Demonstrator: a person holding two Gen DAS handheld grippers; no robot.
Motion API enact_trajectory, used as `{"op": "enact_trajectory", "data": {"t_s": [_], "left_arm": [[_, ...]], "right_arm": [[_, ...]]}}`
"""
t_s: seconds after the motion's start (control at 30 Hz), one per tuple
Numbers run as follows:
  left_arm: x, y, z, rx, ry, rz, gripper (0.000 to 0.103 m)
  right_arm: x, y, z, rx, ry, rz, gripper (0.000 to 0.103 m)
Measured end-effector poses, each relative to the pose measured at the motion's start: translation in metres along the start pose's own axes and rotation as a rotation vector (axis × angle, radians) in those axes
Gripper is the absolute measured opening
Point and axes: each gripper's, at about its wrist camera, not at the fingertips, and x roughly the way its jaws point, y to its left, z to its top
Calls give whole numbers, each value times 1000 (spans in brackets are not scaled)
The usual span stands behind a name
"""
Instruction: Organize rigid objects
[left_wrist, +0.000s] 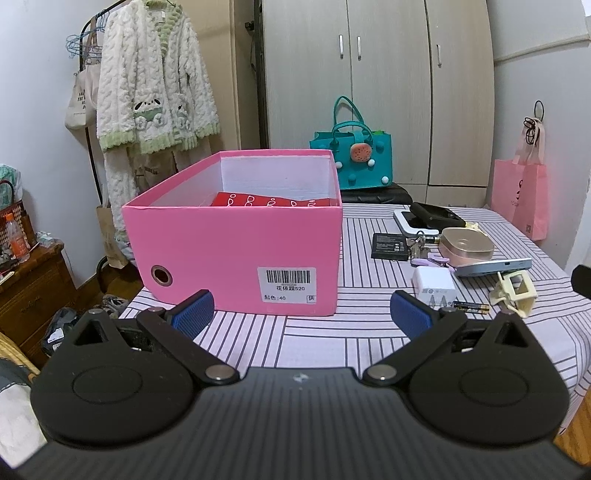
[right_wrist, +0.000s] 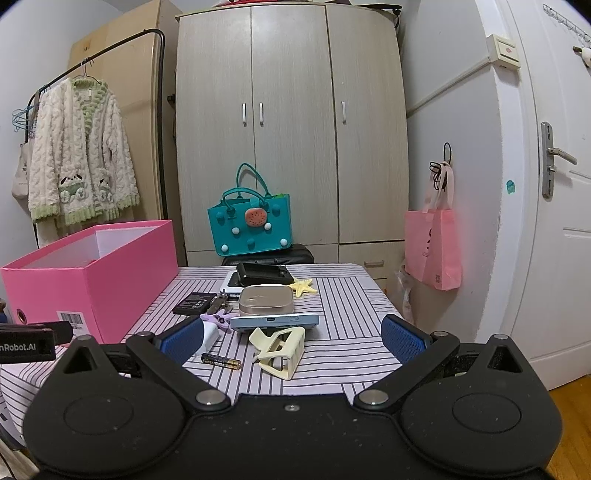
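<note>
Our left gripper (left_wrist: 302, 314) and right gripper (right_wrist: 292, 334) hover spread wide and empty over the striped table (right_wrist: 332, 354); the cream hair claw (right_wrist: 279, 349), AAA battery (right_wrist: 221, 360) and what may be a charger (left_wrist: 433, 289) lie beside the pink box (left_wrist: 236, 254)

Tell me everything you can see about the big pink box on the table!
The pink box is a rectangular box that looks like cardboard, with no lid on it and a white inside. It stands upright on the striped tablecloth, to the left of the small clutter. Its near end has a round metal-ringed hole and a white barcode sticker with printed characters. Inside lies something red with a white pattern. Nothing grips it; both grippers are apart from it.
</note>
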Motion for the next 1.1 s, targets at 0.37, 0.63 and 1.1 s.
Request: {"op": "enact_trajectory", "data": {"t_s": [0.37, 0.63, 1.1], "left_arm": [[0, -2, 0, 5, -2, -8, 103], [0, -3, -1, 4, -1, -9, 103], [1, -2, -3, 7, 3, -9, 103]], "right_arm": [[2, -1, -1, -4, 7, -7, 103], [3, -1, -2, -6, 9, -7, 103], [5, -2, -4, -9, 16, -9, 103]]}}
